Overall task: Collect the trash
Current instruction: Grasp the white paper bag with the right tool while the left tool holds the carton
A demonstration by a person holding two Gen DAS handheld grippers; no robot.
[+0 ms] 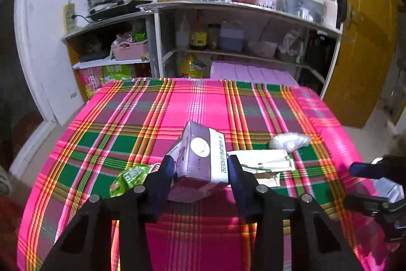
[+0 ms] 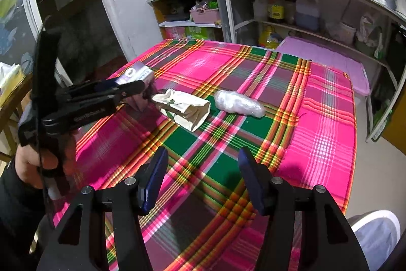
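Left gripper point(image 1: 200, 166): jaws half closed around the carton point(image 1: 200, 156) — pads at its sides, grip looks made.
Right gripper point(image 2: 203, 177): jaws wide, empty, above the surface point(image 2: 327, 118).
Carton: tilted, near the surface's left edge.
Risk: carton may crush or slip — a corner hold.
Left over: paper bag point(image 2: 187, 109), plastic wad point(image 2: 238, 103), green wrapper point(image 1: 129, 178).

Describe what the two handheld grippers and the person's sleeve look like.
Both are matte black plastic. The left gripper and right gripper have dark blue finger pads and round silver pivot bolts. The left one's side bears small white lettering; the sleeve is dark.
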